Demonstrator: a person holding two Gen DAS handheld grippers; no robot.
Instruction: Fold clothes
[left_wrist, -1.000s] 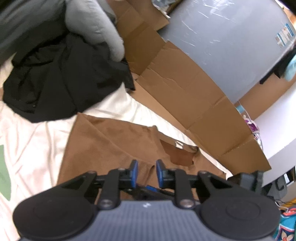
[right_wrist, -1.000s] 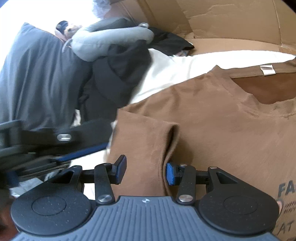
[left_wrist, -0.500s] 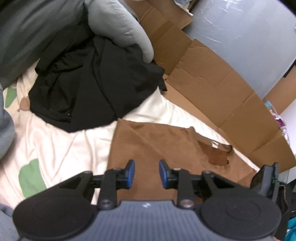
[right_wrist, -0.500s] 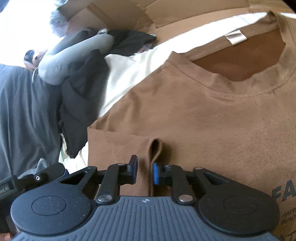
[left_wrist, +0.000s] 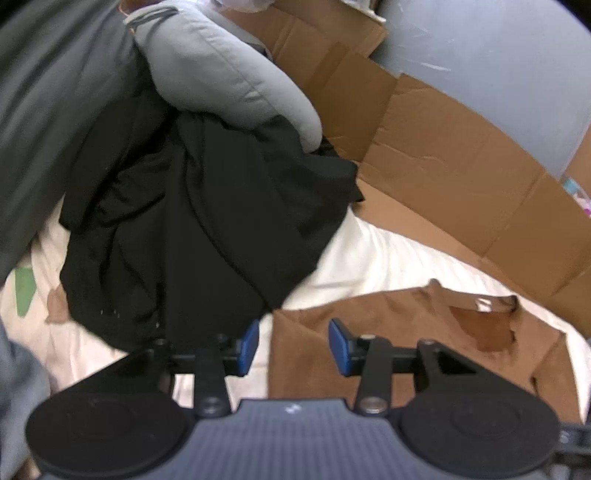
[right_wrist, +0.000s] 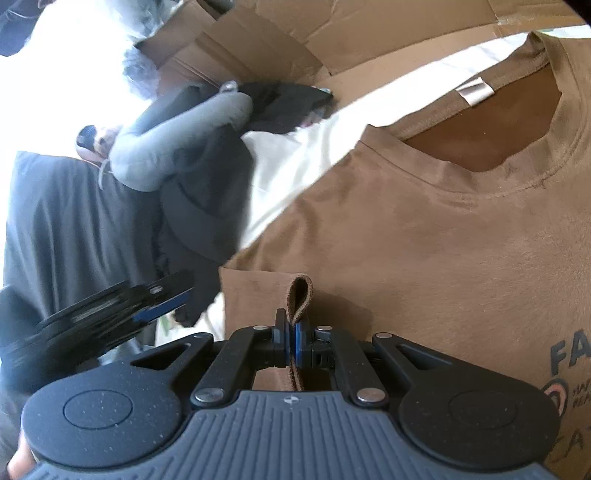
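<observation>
Daylight blows out upper left of your right jaws; left view soft w/ motion blur, fisheye edges bent, corners dark.

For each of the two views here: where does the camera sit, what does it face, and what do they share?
Left wrist: on the left hand-held gripper, jaws opening over the brown t-shirt, facing black clothes.
Right wrist: on the right hand-held gripper, shut on a shirt fold; the left gripper shows too.
Shared: shirt, black clothes, grey cushion, cardboard.
</observation>
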